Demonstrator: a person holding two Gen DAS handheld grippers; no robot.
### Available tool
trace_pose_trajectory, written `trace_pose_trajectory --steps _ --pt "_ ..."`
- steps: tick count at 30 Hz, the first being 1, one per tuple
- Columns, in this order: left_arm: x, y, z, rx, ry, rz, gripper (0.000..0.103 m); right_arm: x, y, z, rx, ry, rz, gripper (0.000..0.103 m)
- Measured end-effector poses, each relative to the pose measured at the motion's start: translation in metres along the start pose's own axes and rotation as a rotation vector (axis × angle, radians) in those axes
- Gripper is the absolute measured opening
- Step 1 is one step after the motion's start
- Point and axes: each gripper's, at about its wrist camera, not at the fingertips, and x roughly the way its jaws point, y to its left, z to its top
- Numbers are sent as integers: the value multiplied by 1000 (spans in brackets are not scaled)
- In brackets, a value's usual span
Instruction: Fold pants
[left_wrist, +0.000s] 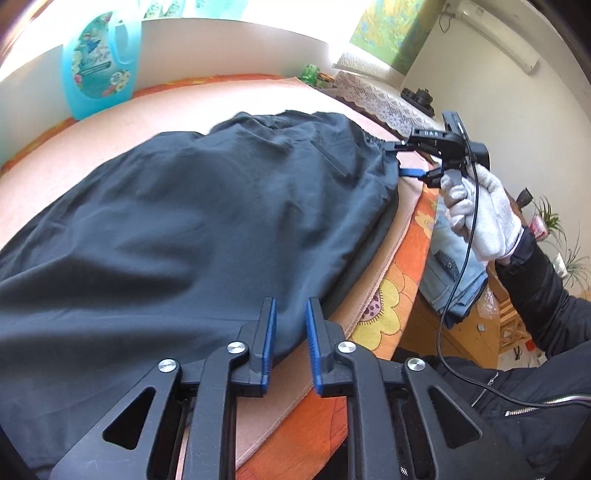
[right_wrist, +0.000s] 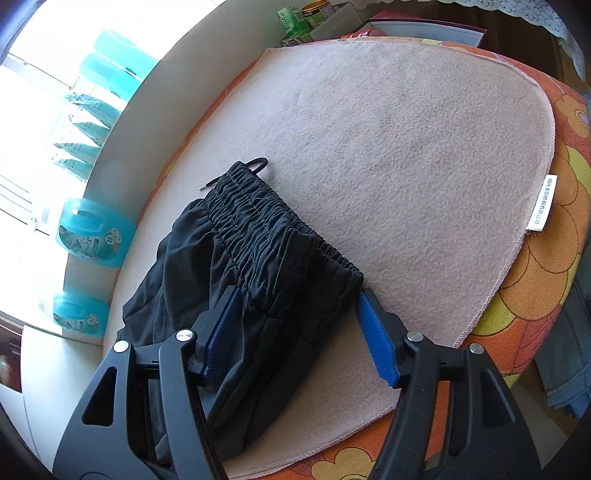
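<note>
Black elastic-waist pants (left_wrist: 192, 221) are spread on a pale pink fleece mat (right_wrist: 406, 129) laid over an orange flowered cloth (right_wrist: 554, 258). The long axis is seen running from the gathered waistband (right_wrist: 273, 229), at the right end, toward the legs, which pass out of the left wrist view to the left.

The step in hand is judged to be the taking hold of the near edge before a fold. The right gripper (right_wrist: 299, 332) is held wide open, its blue pads straddling the near corner of the waistband, nothing clamped. The left gripper (left_wrist: 290, 332) is held slightly open just above the near hem, nothing gripped.

The next move is judged to call for both pairs of fingers to be closed on cloth, then the near edge to be carried across evenly.

A blue detergent bottle (left_wrist: 99, 62) stands by the wall.
</note>
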Motion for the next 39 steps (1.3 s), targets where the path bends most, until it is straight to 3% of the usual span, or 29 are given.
trace_pose_trajectory --steps 4,8,12,15,21,26,28,29,34,39 --pt "-35 49 -9 -116 -86 118 25 5 7 -5 -28 -36 6 65" --pt "-55 108 -28 -233 -99 325 30 7 3 -8 -13 -49 42 39" --pt "-53 147 -52 -336 -56 407 30 -3 14 -12 -71 -108 62 24" --pt "-52 153 -59 -351 -70 417 29 -21 33 -13 -136 -181 60 20" --pt "-51 151 -56 -338 -70 416 30 -85 52 -44 -255 -426 -56 17" --pt "-55 154 -60 -335 -68 390 30 -70 15 -54 -198 -294 -95 19" --pt "-57 155 -61 -339 -67 393 30 -62 5 -55 -196 -238 -127 22" --pt "-58 156 -61 -341 -68 394 30 -62 2 -55 -204 -226 -147 28" --pt "-79 160 -73 -378 -104 426 30 -90 4 -59 -258 -297 -237 41" --pt "-113 175 -95 -442 -157 517 30 -117 43 -54 -363 -340 -165 42"
